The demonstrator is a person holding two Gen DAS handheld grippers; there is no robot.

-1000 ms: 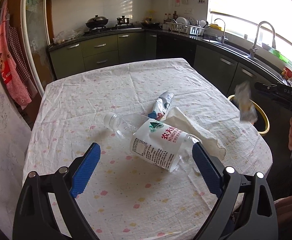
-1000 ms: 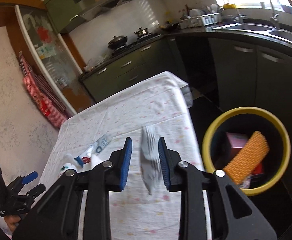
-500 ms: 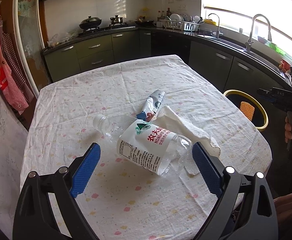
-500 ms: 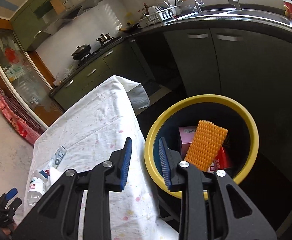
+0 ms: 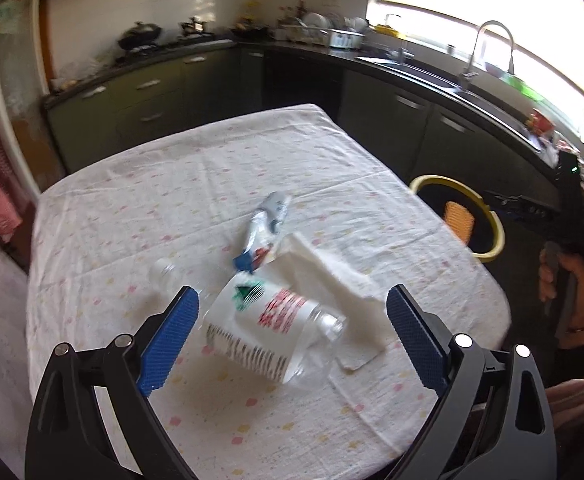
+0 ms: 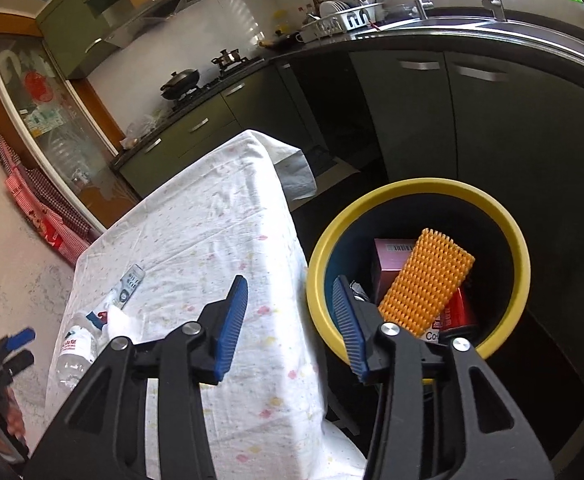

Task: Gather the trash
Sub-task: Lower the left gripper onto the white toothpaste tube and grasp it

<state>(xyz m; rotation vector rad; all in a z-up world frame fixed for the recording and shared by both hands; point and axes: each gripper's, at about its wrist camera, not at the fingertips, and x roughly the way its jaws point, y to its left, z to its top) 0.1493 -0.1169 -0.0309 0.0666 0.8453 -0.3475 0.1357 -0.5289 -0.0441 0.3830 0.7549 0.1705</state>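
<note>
A clear plastic bottle (image 5: 269, 326) with a white label lies on its side on the cloth-covered table (image 5: 163, 208). My left gripper (image 5: 292, 320) stands wide open just before it, with nothing held. Behind the bottle lie a squeezed tube (image 5: 263, 230) and a white tissue (image 5: 328, 276). My right gripper (image 6: 289, 316) hangs at the table's edge by the yellow-rimmed bin (image 6: 420, 190), its jaws opening and nothing between them. The bin holds an orange bumpy pad (image 6: 424, 280), a pink box (image 6: 390, 258) and a red can (image 6: 456, 314). The bottle (image 6: 73, 350) and tube (image 6: 127, 286) also show in the right wrist view.
Dark green kitchen cabinets (image 5: 432, 128) and a sink counter (image 5: 452, 80) run behind the table. The bin (image 5: 458, 216) stands on the floor off the table's right edge. A person's hand (image 5: 572, 280) holds the right gripper there. Red checked cloths (image 6: 43, 208) hang on the left wall.
The crumpled wrapper that my right gripper held is gone from its jaws, which have spread apart beside the bin. My left gripper has drifted a little over the bottle and stayed open.
</note>
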